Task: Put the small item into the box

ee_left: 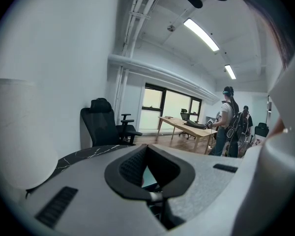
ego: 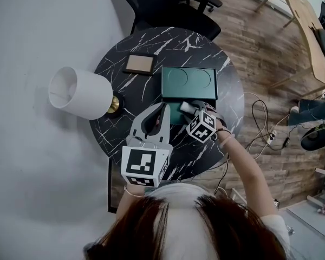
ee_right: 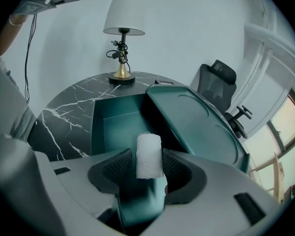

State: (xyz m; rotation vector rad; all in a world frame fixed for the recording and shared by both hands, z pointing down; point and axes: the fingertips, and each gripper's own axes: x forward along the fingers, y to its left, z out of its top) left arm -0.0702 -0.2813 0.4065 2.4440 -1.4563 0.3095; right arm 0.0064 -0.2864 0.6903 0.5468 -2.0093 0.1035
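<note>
A dark green box (ego: 173,116) stands open on the round black marble table (ego: 205,145), its lid (ego: 188,83) folded back beyond it. In the right gripper view the box's empty floor (ee_right: 113,124) and the lid (ee_right: 196,122) lie just ahead. A small white spool of thread (ee_right: 149,155) stands upright between the pads of my right gripper (ee_right: 150,165), which looks open, with a thin gap beside the spool. From the head view the spool (ego: 185,106) and right gripper (ego: 193,109) hang over the box's near edge. My left gripper (ego: 163,109) is raised beside the box, tips together, empty (ee_left: 146,147).
A lamp with a white shade (ego: 80,92) stands at the table's left edge. A tan square pad (ego: 140,64) lies at the back left. A black office chair (ego: 168,4) stands behind the table. Cables (ego: 260,129) run over the wooden floor at the right.
</note>
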